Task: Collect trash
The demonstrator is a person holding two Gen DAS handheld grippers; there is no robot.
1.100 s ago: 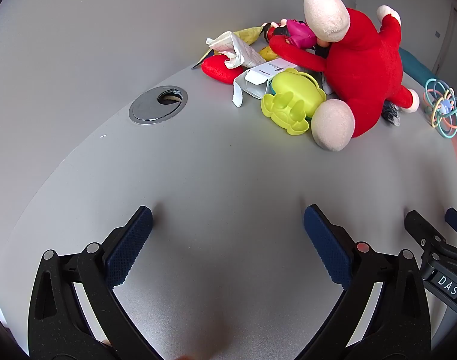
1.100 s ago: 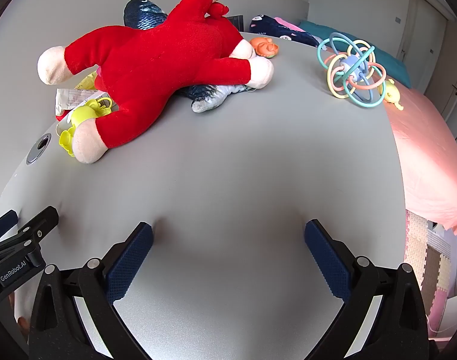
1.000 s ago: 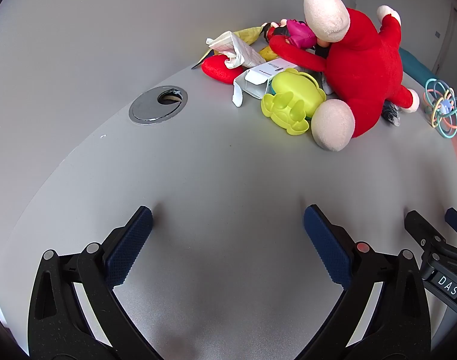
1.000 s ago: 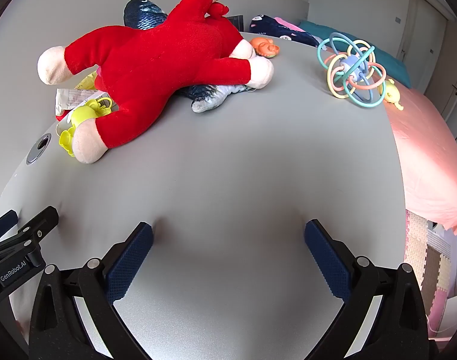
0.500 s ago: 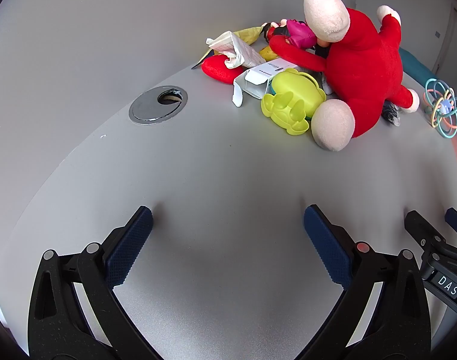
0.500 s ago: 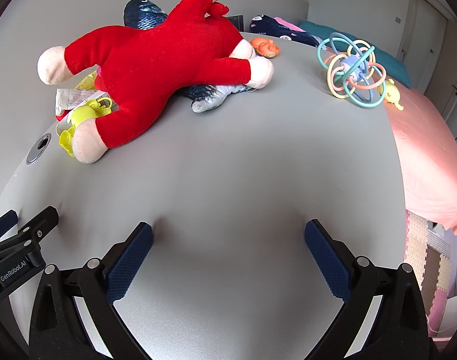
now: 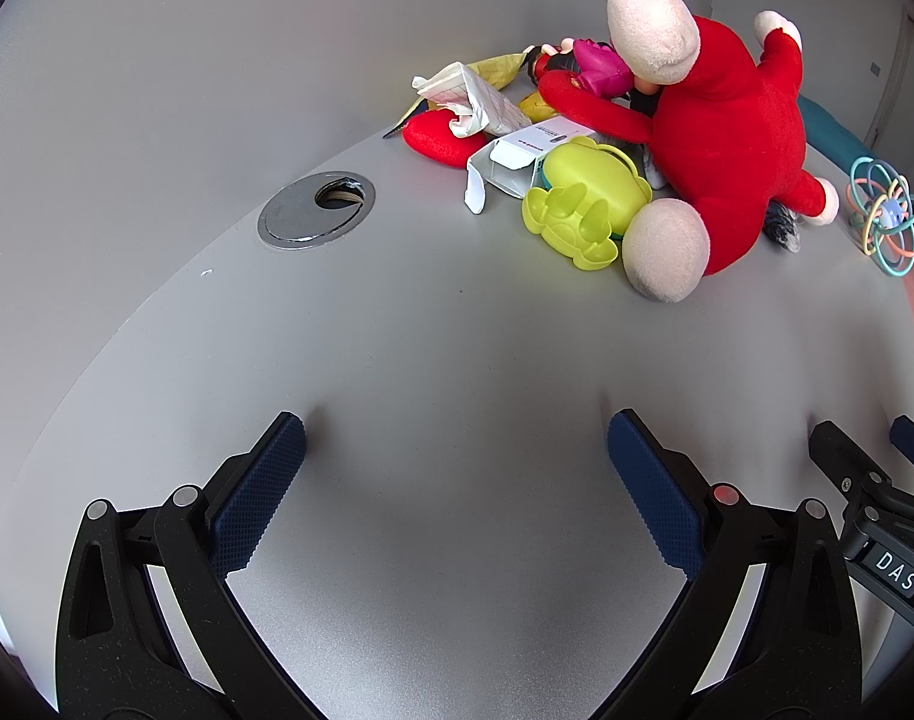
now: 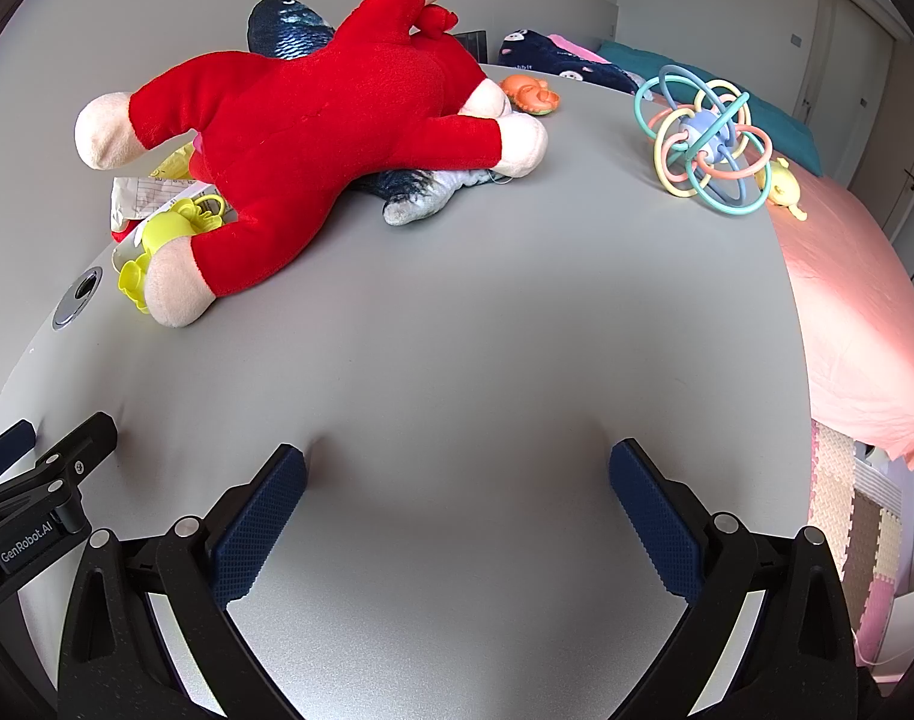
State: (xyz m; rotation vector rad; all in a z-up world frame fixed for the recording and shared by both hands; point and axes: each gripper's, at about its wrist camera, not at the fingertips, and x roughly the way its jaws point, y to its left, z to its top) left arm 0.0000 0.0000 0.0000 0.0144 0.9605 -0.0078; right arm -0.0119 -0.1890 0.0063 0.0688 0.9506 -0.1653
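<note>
The trash sits at the far end of the tabletop (image 7: 432, 360), well ahead of the left gripper (image 7: 450, 480) and off toward its right finger: a crumpled paper wrapper (image 7: 475, 99) lying over a red cushion-like toy (image 7: 438, 141), and just in front of it a small white carton (image 7: 517, 159) with its flap hanging open. A yellow scrap (image 7: 499, 66) behind them may be trash too (too small to tell). All of it is wedged into a heap of toys, which is likely why nothing has been picked yet — the lime-green toy (image 7: 589, 198) presses against the carton, and the red plush doll (image 7: 721, 138) sprawls over the pile, one arm across the back of it.

Both grippers hover low over bare tabletop with their fingers spread wide and nothing between them. The right gripper (image 8: 457, 486) faces the doll's back, so from its side the paper shows only as a sliver past the doll's leg, toward its left finger. To my eye the left gripper has the clearer approach; the carton's open flap offers an edge to pinch.

Other things lie around: a round metal cable port (image 7: 315, 210) ahead of the left finger of the left gripper, a looped rattle ball (image 8: 706, 144) toward the right finger of the right gripper, a dark blue fish-like plush (image 8: 420, 195) under the doll, a small orange toy (image 8: 529, 93) beyond it. A pink bed (image 8: 859, 300) borders the tabletop on that side.
</note>
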